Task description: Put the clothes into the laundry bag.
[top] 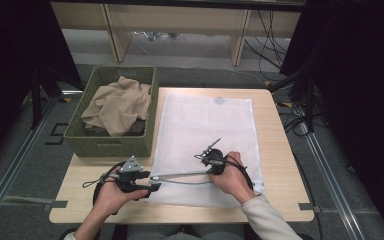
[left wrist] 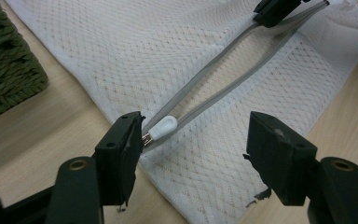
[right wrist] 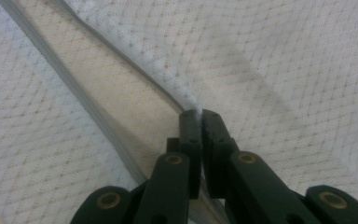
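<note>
Now the right gripper (right wrist: 200,114) is clamped on the zip edge of a white mesh bag (top: 200,125) lying flat on the table (top: 275,165); the left gripper (left wrist: 193,140) gapes around its zip pull (left wrist: 163,127).

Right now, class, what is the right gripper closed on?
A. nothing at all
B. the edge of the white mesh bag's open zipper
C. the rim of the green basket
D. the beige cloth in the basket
B: in the right gripper view, the right gripper is shut on the zipper edge of the white mesh bag, pinching its fabric between the pads.
</note>
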